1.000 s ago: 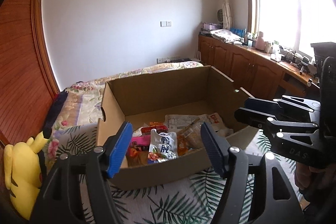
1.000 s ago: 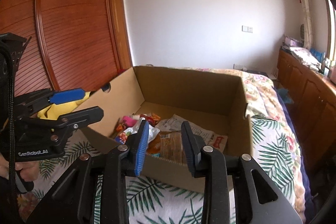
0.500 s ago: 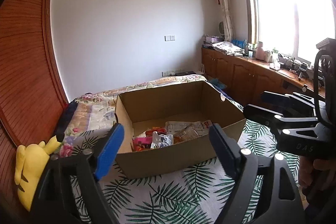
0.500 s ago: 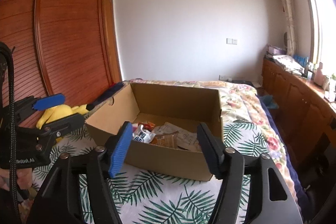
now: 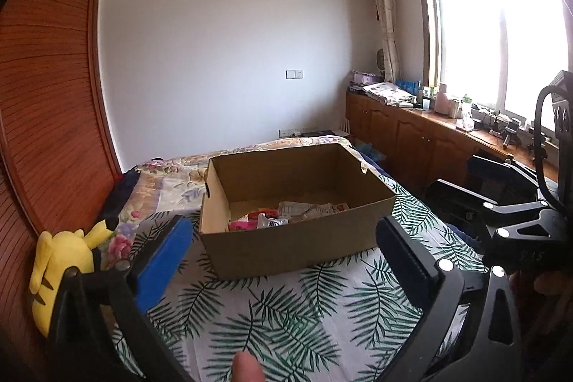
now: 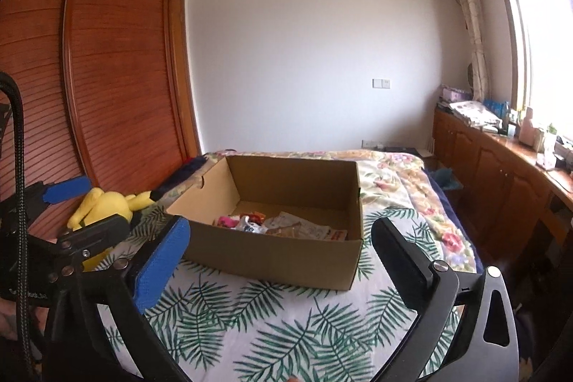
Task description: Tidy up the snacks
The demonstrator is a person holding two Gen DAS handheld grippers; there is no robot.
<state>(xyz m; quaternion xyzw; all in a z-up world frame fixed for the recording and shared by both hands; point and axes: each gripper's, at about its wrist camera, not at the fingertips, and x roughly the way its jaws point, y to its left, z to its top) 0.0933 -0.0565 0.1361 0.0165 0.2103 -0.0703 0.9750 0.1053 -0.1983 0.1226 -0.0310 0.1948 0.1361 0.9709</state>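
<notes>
An open cardboard box [image 5: 286,246] [image 6: 272,256] stands on the leaf-patterned bedspread. Several snack packets [image 5: 272,221] [image 6: 279,226] lie on its floor. My left gripper [image 5: 279,242] is open and empty, held back from the box's near wall. My right gripper [image 6: 279,238] is open and empty too, also back from the box. In the left wrist view the right gripper [image 5: 476,181] shows at the right edge. In the right wrist view the left gripper [image 6: 82,203] shows at the left edge.
A yellow plush toy [image 5: 61,260] [image 6: 104,206] lies on the bed left of the box. A wooden wardrobe [image 6: 107,77] stands on the left. Low wooden cabinets [image 5: 412,138] with clutter run along the window wall on the right.
Both grippers have pulled back and up from the box, which looks smaller now. Both have opened wider, the right one from a narrow gap to fully open.
</notes>
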